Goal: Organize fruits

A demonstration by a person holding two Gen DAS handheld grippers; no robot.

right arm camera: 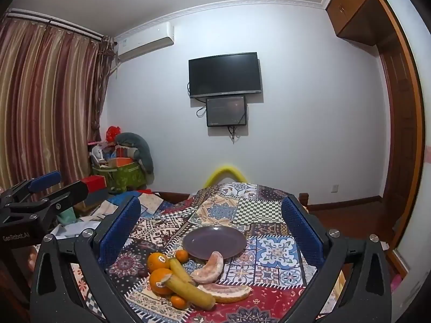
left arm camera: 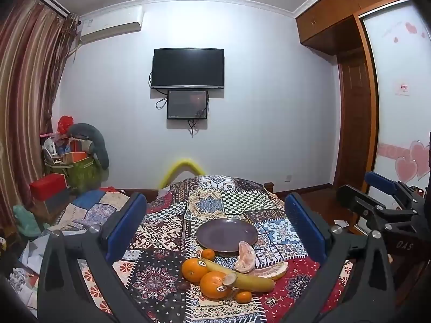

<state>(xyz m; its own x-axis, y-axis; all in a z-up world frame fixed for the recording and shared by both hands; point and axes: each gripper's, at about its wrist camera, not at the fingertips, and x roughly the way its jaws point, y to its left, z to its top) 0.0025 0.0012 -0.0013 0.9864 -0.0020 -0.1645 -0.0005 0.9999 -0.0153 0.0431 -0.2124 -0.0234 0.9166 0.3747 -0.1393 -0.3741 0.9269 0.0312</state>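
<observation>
Start of task, by the look of it: nothing lifted, plate (left arm camera: 226, 235) bare, all fruit loose on the patchwork cloth (left arm camera: 161, 231).

Left gripper (left arm camera: 216, 223): held above the near end of the table, jaws spread wide, nothing between them. Blue pads (left arm camera: 126, 223) frame the whole fruit pile.

Fruit, left to right in the left wrist view:
- big orange (left arm camera: 193, 269), stickered, touching a second orange (left arm camera: 215, 284) just in front of it.
- small mandarin (left arm camera: 208, 254) behind these, just beside the plate rim.
- banana (left arm camera: 242, 276) lying diagonally against both oranges, stem end over the near orange.
- second small mandarin (left arm camera: 243, 296) at the near edge, tucked under the banana.
- peeled pomelo segment (left arm camera: 244, 257), upper end leaning on the plate rim.
- second pomelo segment (left arm camera: 270, 270) flat on the cloth, touching the banana's far end.

Right gripper (right arm camera: 211, 228): also raised and spread wide, empty, pads either side of plate and pile. Seen in the left view at far right (left arm camera: 388, 204), well apart from the fruit.

Judged step: approach, before first pick. Likely aim: fruit onto the plate. Next move calls for choosing a piece free of its neighbours, lowering one gripper over it and closing gently. Pomelo segment on the rim looks easiest; soft flesh, so light squeeze. Banana better left until the oranges beneath are cleared, else rolling likely.
</observation>
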